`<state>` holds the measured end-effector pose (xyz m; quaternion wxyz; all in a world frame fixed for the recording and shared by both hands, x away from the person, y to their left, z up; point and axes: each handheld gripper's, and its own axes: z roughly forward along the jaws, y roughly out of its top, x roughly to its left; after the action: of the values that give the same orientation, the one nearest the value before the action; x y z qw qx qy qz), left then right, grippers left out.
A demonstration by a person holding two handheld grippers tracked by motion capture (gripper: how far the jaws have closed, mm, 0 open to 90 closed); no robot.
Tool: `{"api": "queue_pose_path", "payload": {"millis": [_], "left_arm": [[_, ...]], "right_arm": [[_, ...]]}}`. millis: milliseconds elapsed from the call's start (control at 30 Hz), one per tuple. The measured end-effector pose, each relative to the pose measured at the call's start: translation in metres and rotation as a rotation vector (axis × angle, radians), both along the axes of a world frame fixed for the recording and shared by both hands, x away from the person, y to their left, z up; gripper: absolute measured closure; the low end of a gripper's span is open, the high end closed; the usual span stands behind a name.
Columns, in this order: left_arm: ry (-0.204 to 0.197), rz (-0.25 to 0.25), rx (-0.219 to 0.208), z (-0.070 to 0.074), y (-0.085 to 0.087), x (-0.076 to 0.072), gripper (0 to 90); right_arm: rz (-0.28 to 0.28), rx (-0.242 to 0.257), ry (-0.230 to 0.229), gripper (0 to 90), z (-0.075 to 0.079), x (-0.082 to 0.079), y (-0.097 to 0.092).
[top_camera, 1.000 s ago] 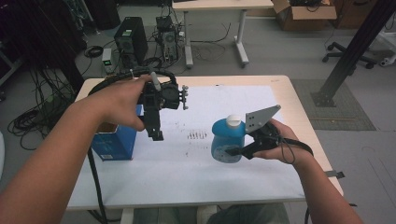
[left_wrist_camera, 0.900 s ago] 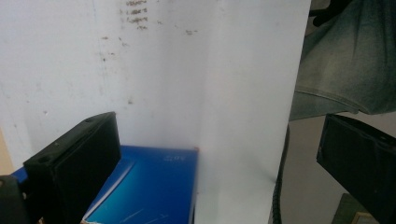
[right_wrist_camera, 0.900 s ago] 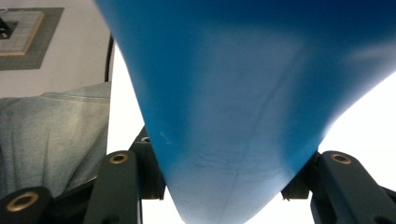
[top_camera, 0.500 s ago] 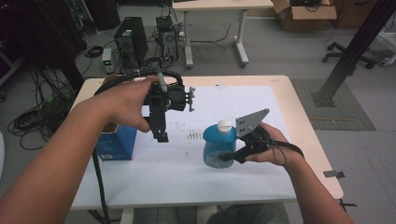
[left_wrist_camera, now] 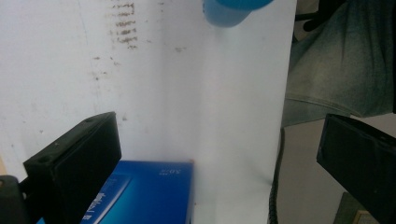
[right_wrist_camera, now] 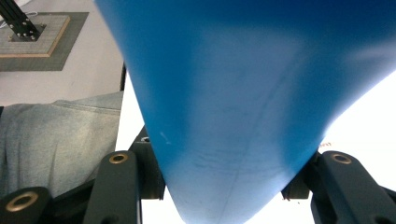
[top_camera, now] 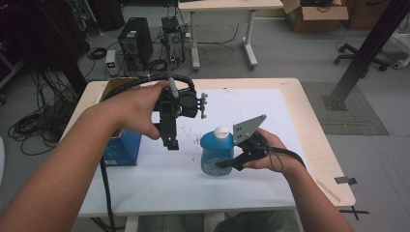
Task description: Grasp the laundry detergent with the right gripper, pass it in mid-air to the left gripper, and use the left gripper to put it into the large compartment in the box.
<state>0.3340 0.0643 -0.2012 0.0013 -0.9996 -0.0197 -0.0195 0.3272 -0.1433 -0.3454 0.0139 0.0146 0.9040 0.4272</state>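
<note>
The right gripper [top_camera: 223, 164] was squeezing a blue bottle [top_camera: 216, 153] with a white cap [top_camera: 221, 131]. The bottle was near the middle of the white table cover [top_camera: 251, 106], toward the near side. In the right gripper view, the 2 jaws pressed on the bottle's sides [right_wrist_camera: 243, 116]. The left gripper [top_camera: 172, 143] hung above the cover, just left of the bottle, pointing down. Its 2 jaws stood wide apart with nothing between them. A blue box [top_camera: 121, 151] sat at the left, near the left gripper.
</note>
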Motion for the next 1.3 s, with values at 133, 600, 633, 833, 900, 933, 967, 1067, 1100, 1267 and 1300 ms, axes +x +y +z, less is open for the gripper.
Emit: {"api": "queue_pose_path", "payload": {"millis": [133,600,633,833,900,933,967,1067,1100,1267,1300], "left_arm": [[0.008,-0.007,0.0,-0.003,-0.003,0.0,0.2],[0.023,-0.02,-0.01,-0.01,-0.008,-0.003,0.2],[0.024,-0.022,-0.011,-0.01,-0.008,-0.003,0.2],[0.027,-0.024,-0.017,-0.012,-0.009,-0.003,0.2],[0.027,-0.027,-0.016,-0.012,-0.01,-0.003,0.2],[0.027,-0.029,-0.019,-0.013,-0.011,-0.004,0.2],[0.027,-0.029,-0.019,-0.013,-0.011,-0.004,0.2],[0.027,-0.034,-0.019,-0.013,-0.013,-0.005,0.2],[0.026,-0.036,-0.018,-0.013,-0.014,-0.005,0.2],[0.026,-0.035,-0.021,-0.014,-0.016,-0.006,0.2],[0.026,-0.036,-0.024,-0.014,-0.016,-0.006,0.2]], "right_arm": [[-0.001,-0.002,-0.004,46.5,-0.002,0.0,0.006],[0.003,-0.012,-0.011,46.4,-0.006,0.0,0.031],[0.003,-0.013,-0.01,46.4,-0.007,0.0,0.033],[0.006,-0.013,-0.01,46.4,-0.007,0.0,0.041],[0.006,-0.009,-0.011,46.4,-0.007,0.0,0.044],[0.009,-0.003,-0.014,46.5,-0.006,0.0,0.046],[0.009,-0.003,-0.014,46.5,-0.006,0.0,0.046],[0.007,0.002,-0.008,46.5,-0.005,0.0,0.049],[0.01,0.005,-0.011,46.5,-0.006,0.0,0.051],[0.008,0.008,-0.01,46.4,-0.005,0.001,0.054],[0.008,0.008,-0.008,46.4,-0.005,0.002,0.055]]}}
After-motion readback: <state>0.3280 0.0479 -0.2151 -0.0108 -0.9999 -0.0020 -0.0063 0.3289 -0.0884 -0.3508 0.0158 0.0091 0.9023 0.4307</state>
